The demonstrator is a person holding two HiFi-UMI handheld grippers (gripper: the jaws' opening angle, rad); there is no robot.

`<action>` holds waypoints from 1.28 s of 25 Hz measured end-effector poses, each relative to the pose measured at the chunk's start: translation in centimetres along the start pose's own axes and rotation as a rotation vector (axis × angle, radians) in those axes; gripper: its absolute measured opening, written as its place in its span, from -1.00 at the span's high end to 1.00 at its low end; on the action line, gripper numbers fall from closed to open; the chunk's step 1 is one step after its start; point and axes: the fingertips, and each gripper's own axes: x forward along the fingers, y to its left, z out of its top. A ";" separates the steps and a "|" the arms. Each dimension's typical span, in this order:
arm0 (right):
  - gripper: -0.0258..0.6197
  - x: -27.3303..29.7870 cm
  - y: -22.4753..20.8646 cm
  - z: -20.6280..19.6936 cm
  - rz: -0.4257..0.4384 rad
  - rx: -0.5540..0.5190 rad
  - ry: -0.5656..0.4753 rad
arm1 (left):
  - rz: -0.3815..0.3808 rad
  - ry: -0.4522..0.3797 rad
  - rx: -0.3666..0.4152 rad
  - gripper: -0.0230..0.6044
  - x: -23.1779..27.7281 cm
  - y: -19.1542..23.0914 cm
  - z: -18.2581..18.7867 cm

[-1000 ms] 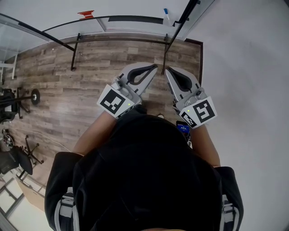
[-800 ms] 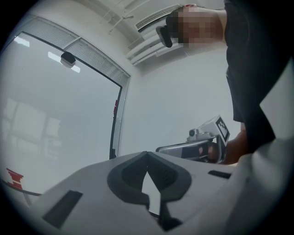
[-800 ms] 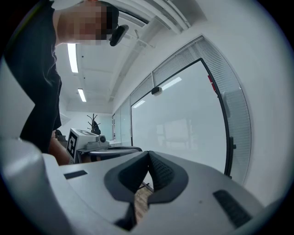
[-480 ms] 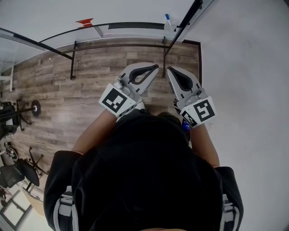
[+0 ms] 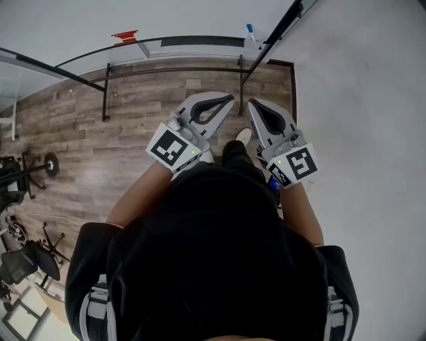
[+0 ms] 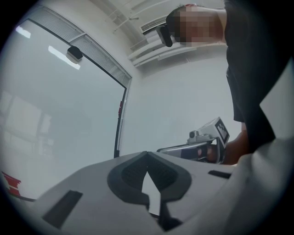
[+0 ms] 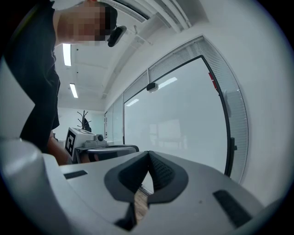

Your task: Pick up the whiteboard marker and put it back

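Nearest me, the left gripper (image 5: 229, 100) and the right gripper (image 5: 251, 104) hang side by side above the wood floor (image 5: 133, 133). Each has its jaws pressed together at the tips, with nothing between them. Farther off, the blue-capped whiteboard marker (image 5: 250, 30) lies at the right end of the ledge (image 5: 200, 42) under the whiteboard (image 5: 166, 16), well apart from both grippers.

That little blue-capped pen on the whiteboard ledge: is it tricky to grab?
The marker looks small and slim, so it is probably light and rigid. If its body is round, as it seems, it may roll when nudged.
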 end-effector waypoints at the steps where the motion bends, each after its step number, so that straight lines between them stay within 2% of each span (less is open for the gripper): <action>1: 0.94 0.2 -0.2 0.0 -0.001 -0.001 -0.001 | 0.003 -0.005 0.001 0.92 0.0 0.3 0.0; 12: 0.94 1.9 -1.9 0.0 0.031 0.030 -0.030 | 0.019 0.011 0.004 0.92 1.6 2.2 -0.3; 23: 0.94 3.9 -7.1 -0.2 0.040 0.030 -0.031 | 0.049 0.024 -0.011 0.92 5.9 5.7 -1.2; 27: 0.94 4.9 -9.7 -0.3 0.042 0.036 -0.022 | 0.051 0.057 -0.009 0.92 7.9 7.2 -1.9; 32: 0.94 6.6 -12.7 -0.2 0.051 0.028 -0.013 | 0.049 0.023 -0.017 0.92 10.0 8.9 -1.5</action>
